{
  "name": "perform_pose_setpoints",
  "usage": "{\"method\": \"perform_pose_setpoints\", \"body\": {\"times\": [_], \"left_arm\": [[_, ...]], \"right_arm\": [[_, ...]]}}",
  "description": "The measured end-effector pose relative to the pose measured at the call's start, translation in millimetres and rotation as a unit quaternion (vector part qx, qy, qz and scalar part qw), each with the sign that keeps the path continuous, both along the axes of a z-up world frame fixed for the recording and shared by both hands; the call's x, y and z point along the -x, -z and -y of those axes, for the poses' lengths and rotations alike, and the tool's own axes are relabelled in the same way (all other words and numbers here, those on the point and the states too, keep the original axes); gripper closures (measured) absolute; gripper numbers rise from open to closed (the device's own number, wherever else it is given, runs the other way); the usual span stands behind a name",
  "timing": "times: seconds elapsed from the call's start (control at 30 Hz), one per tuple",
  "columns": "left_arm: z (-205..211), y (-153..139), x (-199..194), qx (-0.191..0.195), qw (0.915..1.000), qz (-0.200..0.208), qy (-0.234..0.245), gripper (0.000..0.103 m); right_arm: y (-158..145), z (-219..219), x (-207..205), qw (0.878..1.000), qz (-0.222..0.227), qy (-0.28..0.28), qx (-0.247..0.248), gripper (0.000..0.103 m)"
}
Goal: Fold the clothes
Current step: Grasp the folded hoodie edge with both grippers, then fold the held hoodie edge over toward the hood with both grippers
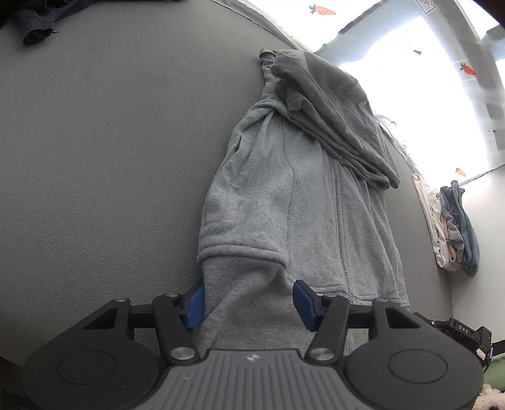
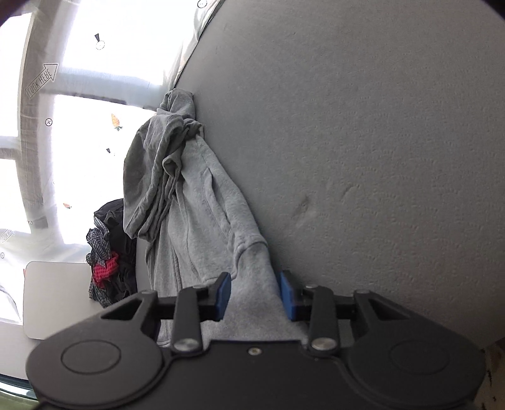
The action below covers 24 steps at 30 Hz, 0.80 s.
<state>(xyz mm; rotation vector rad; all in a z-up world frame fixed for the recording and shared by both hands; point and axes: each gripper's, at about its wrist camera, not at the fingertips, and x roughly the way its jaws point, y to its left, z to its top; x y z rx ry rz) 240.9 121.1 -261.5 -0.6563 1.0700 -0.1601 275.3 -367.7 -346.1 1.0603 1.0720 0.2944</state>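
Note:
A grey zip hoodie (image 1: 300,205) lies on the grey table (image 1: 110,157), its hood bunched at the far end. In the left wrist view my left gripper (image 1: 249,302) straddles a strip of the hoodie's fabric at the near end. Its blue pads (image 1: 194,304) stand at the strip's two edges and do not squeeze it. The right wrist view shows the same hoodie (image 2: 202,220) from the other side. There my right gripper (image 2: 255,296) has a narrower strip of grey fabric between its blue pads (image 2: 288,296), which sit close against it without pinching it thin.
A pile of pale and blue clothes (image 1: 454,227) lies at the table's right edge, and a dark cloth (image 1: 34,28) at the far left. A dark heap with plaid and red cloth (image 2: 107,252) sits beside a pale flat board (image 2: 53,299). Bright windows lie beyond.

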Motion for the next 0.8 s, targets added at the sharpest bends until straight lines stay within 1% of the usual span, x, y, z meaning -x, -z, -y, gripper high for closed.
{"method": "perform_pose_setpoints", "body": {"times": [0.03, 0.1, 0.17, 0.2, 0.27, 0.3, 0.33, 0.37, 0.4, 0.47, 0.57, 0.7, 0.8], "left_arm": [[-1.1, 1.5, 1.0, 0.009, 0.9999, -0.003, -0.002, 0.045], [-5.5, 5.6, 2.3, 0.037, 0.9991, -0.011, -0.016, 0.045], [-9.3, 9.3, 3.5, 0.067, 0.9973, -0.015, -0.025, 0.045], [-10.3, 10.8, 4.3, 0.077, 0.9965, -0.015, -0.029, 0.045], [-10.2, 12.3, 5.1, 0.082, 0.9960, -0.014, -0.031, 0.045], [-10.1, 12.5, 5.7, 0.082, 0.9961, -0.013, -0.032, 0.048], [-10.2, 12.7, 6.6, 0.077, 0.9964, -0.014, -0.032, 0.053], [-10.0, 13.6, 7.3, 0.069, 0.9970, -0.018, -0.032, 0.073], [-9.6, 15.9, 7.5, 0.061, 0.9973, -0.025, -0.031, 0.097], [-10.4, 19.2, 9.0, 0.066, 0.9967, -0.027, -0.039, 0.096], [-10.1, 11.3, 8.8, 0.071, 0.9967, -0.010, -0.039, 0.097], [-11.0, -15.2, 3.6, 0.098, 0.9936, 0.043, -0.036, 0.097], [-10.7, -34.8, -5.3, 0.104, 0.9906, 0.081, -0.037, 0.097]], "right_arm": [[1.7, 0.7, 0.7, 1.000, -0.002, 0.004, -0.007, 0.068], [3.7, 0.7, 0.7, 1.000, -0.007, 0.006, -0.013, 0.071], [5.7, -0.4, -0.2, 1.000, -0.014, 0.003, -0.016, 0.079], [6.6, -1.7, -0.7, 1.000, -0.017, 0.001, -0.018, 0.082], [9.0, -4.0, -0.5, 1.000, -0.020, 0.002, -0.023, 0.086], [10.1, -5.1, -0.4, 0.999, -0.021, 0.002, -0.025, 0.088], [10.6, -5.6, -0.2, 0.999, -0.022, 0.004, -0.026, 0.091], [11.0, -6.0, 0.0, 0.999, -0.022, 0.005, -0.027, 0.093], [10.9, -6.0, 0.4, 0.999, -0.022, 0.008, -0.029, 0.094], [10.7, -4.6, 2.1, 0.999, -0.017, 0.017, -0.045, 0.097], [6.3, -1.7, 4.2, 0.997, -0.005, 0.033, -0.073, 0.098], [-9.2, -2.3, -3.0, 0.992, 0.021, 0.045, -0.112, 0.098], [-22.5, -7.3, -15.9, 0.989, 0.040, 0.046, -0.132, 0.098]]}}
